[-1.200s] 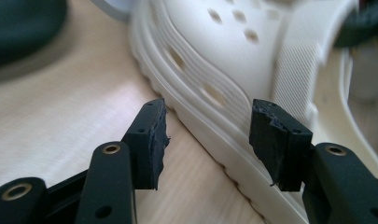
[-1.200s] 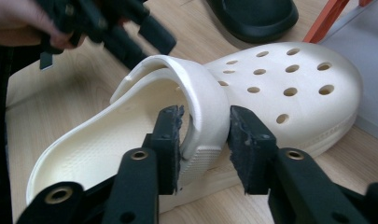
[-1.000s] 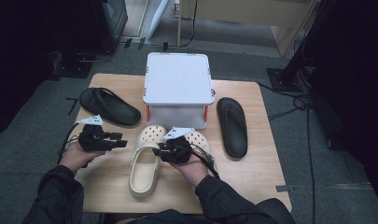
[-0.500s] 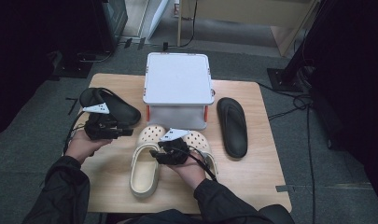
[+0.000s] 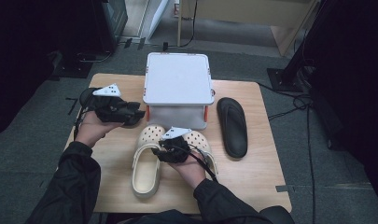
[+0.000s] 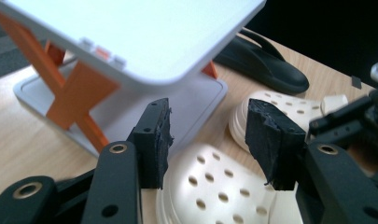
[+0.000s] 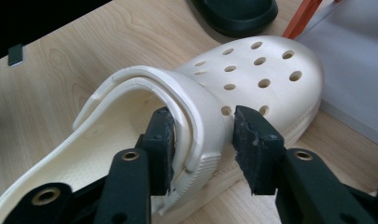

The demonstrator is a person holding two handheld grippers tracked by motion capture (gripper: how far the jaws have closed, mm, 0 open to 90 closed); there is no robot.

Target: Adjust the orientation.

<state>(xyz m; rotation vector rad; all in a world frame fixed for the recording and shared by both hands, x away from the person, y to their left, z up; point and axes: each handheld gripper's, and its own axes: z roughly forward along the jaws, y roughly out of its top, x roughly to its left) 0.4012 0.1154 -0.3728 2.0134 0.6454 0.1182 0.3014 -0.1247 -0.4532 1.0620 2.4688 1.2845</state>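
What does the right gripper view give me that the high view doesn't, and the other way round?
Right gripper view alone: the right gripper has its jaws straddling the side wall and heel strap of the cream clog, with a gap left at the outer jaw, so not clamped.

High view alone: the whole layout, with the left gripper raised beside the white lidded box, a second cream clog, and a black slipper at the table's right.

Both: the clog, the box and the wooden tabletop.
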